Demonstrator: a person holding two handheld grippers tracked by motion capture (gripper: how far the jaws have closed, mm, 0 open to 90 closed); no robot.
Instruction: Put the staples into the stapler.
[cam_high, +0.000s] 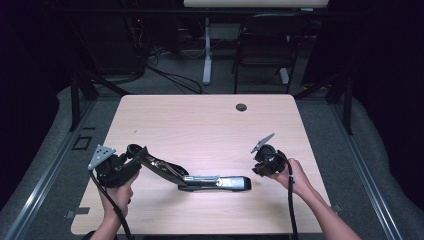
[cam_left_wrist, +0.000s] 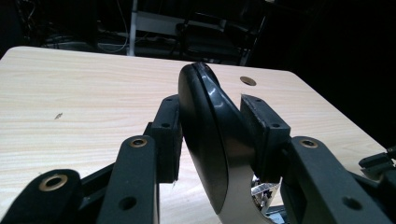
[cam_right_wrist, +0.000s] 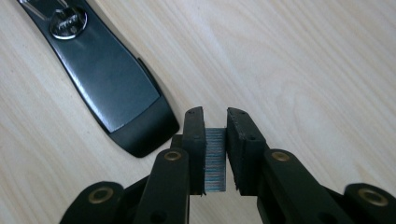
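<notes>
Right now a black stapler (cam_high: 200, 177) lies opened out on the light wooden table (cam_high: 200, 120), near the front edge and between the two hands. Its base sits flat on the wood, with the wide black end pointing toward the person's right, while its top arm is swung up and back at a slant toward the left. The left gripper (cam_high: 131, 161) is clamped on the raised end of that arm; in the left gripper view the rounded black tip of the stapler (cam_left_wrist: 208, 140) stands between the two pads (cam_left_wrist: 167, 135), which press against it from both sides. The right gripper (cam_high: 261, 162) hovers just beside the base's wide end, apart from it. In the right gripper view its jaws are closed on a small grey strip of staples (cam_right_wrist: 215, 159), held upright between the pads (cam_right_wrist: 194, 140), and the flat black end of the stapler (cam_right_wrist: 112, 93) lies on the table off to one side, near but not touching. A small round hole (cam_high: 241, 107) sits in the table's far side.
</notes>
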